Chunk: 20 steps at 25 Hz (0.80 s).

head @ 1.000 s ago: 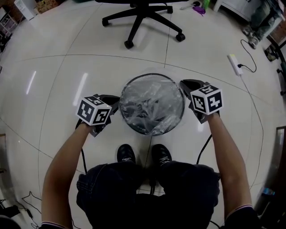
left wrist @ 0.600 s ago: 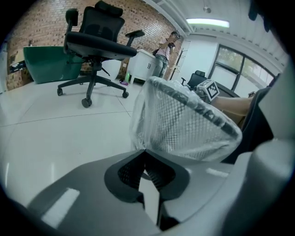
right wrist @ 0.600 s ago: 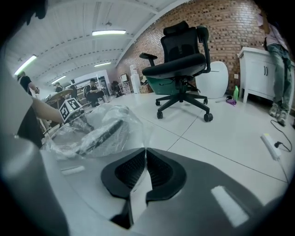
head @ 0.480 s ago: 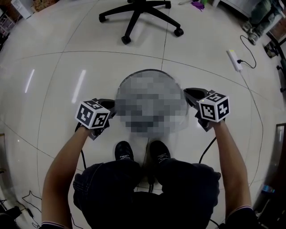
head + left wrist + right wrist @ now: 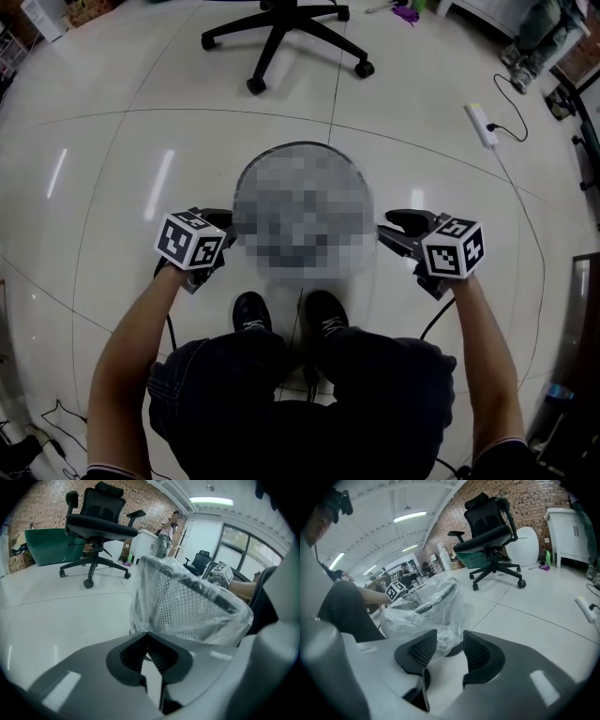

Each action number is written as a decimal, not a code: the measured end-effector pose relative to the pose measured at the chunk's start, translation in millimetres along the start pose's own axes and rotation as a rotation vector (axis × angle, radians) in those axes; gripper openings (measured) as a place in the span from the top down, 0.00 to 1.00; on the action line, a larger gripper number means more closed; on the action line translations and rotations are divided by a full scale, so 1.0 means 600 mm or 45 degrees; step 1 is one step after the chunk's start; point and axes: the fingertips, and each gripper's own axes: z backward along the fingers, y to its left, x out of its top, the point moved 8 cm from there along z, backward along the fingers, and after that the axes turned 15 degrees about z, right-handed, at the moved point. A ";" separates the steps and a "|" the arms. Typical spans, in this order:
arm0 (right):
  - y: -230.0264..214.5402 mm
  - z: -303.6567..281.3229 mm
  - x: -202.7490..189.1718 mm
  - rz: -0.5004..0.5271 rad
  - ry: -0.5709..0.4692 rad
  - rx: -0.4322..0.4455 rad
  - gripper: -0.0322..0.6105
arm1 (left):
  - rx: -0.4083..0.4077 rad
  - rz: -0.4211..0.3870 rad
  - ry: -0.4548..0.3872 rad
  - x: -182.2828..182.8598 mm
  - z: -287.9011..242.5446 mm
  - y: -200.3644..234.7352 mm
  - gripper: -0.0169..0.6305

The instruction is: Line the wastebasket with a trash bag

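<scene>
Bag (image 5: 429, 606): drawn over basket (image 5: 187, 604) rim, between both grippers, near feet.
Left gripper (image 5: 147, 635): closed, seemingly pinching bag hem.
Right gripper (image 5: 450, 644): jaws opening, film loose between them.
Remaining: likely only letting go.

White tiled floor (image 5: 112, 159), black office chair (image 5: 98, 527), brick wall (image 5: 42, 503), perhaps a green tub (image 5: 51, 545).

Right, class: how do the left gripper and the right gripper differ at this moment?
The left gripper has its jaws together; the right gripper has its jaws apart and opening, with loose trash bag film between them. The left gripper sits at the left of the wastebasket, the right gripper at its right. Both face the lined basket.
</scene>
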 end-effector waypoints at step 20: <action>0.082 0.039 0.072 0.260 -0.117 0.007 0.69 | 0.024 0.020 -0.033 -0.040 0.014 -0.037 0.95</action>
